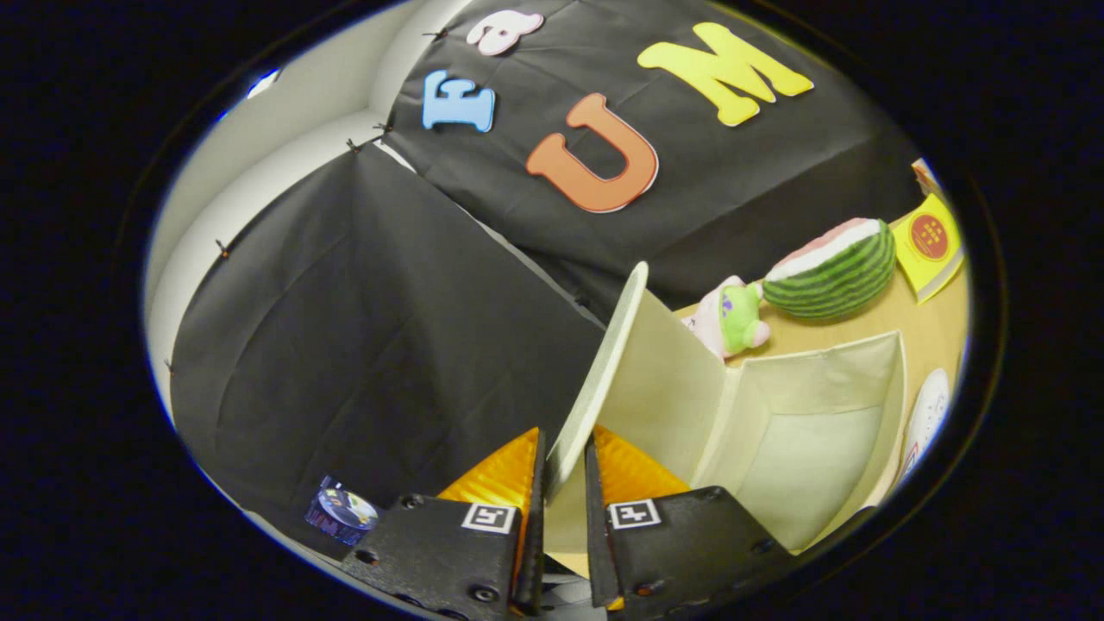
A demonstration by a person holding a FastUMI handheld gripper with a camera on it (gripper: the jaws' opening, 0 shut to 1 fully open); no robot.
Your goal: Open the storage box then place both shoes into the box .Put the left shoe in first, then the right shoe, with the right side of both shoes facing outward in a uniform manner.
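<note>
**Lid raised, shoes yet to go in**

While your gripper [565, 483] pinches the rim of the storage box's lid [604, 362] between narrow fingers, the lid stands nearly upright and the cream fabric storage box [811, 431] lies open just beyond them, its inside bare. So opening looks about done; loading the left shoe, then the right, remains. A watermelon toy [832, 269] and pink plush [729, 319] sit behind the box.

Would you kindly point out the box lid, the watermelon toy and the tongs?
box lid [604, 362]: gripper view, on its raised rim edge, pinched between the tongs.
watermelon toy [832, 276]: gripper view, on its striped green rind.
tongs [565, 466]: gripper view, midway between the tips.
</note>
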